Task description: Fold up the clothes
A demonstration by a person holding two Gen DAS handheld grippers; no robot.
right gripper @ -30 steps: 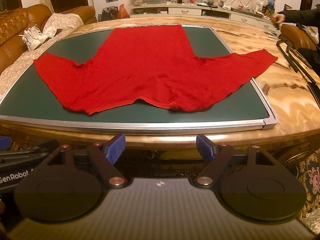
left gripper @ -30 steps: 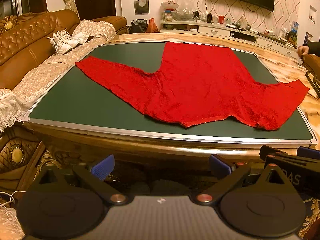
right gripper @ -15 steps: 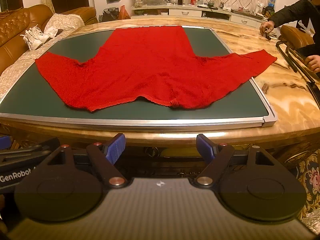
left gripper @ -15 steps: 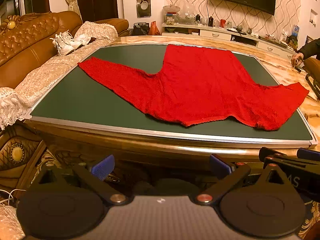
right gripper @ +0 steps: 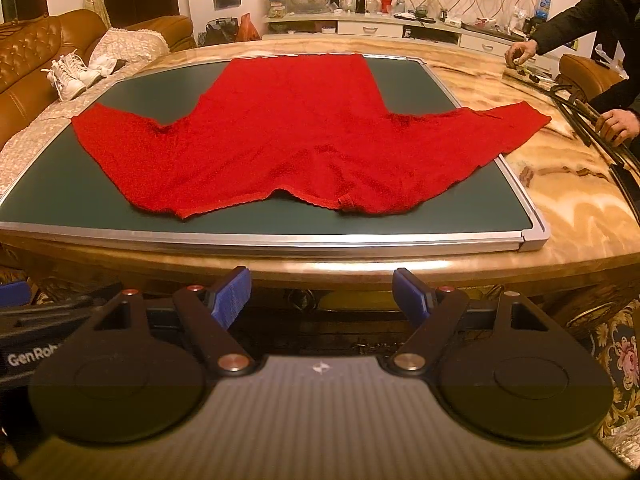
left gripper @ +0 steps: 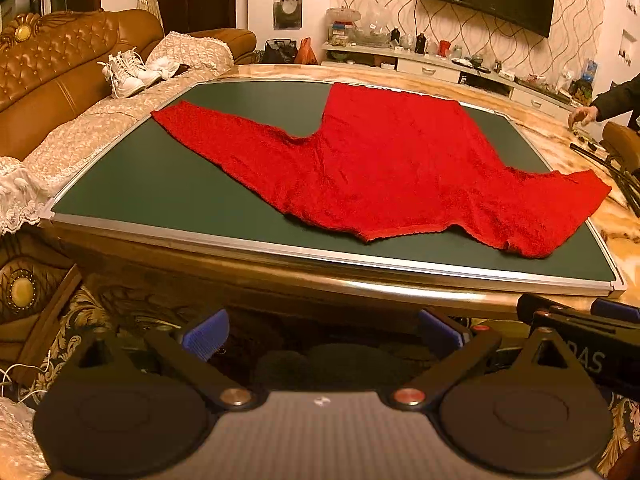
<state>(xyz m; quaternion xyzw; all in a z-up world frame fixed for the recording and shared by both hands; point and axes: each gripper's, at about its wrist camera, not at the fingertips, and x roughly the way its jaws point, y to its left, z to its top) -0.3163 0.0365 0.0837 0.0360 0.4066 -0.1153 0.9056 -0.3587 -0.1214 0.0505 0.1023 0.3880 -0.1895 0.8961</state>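
Observation:
A red long-sleeved sweater (left gripper: pixel 392 168) lies flat on a green mat (left gripper: pixel 152 184), sleeves spread left and right, neckline toward me. It also shows in the right wrist view (right gripper: pixel 296 136) on the mat (right gripper: pixel 60 196), its right sleeve reaching onto the marble table. My left gripper (left gripper: pixel 322 334) is open and empty, below and in front of the table's near edge. My right gripper (right gripper: pixel 322 298) is open and empty, also short of the table edge. The right gripper's body shows at the left view's right edge (left gripper: pixel 580 336).
The marble table (right gripper: pixel 580 208) surrounds the mat. A brown leather sofa (left gripper: pixel 60 68) with white shoes (left gripper: pixel 128 74) stands at the left. A person in dark clothes (right gripper: pixel 592 40) handles things at the table's far right. A TV cabinet (left gripper: pixel 432 64) lines the back wall.
Both grippers have risen slightly and tilted, so the table sits lower in view. The person at the right has leaned further in. The sweater has not moved.

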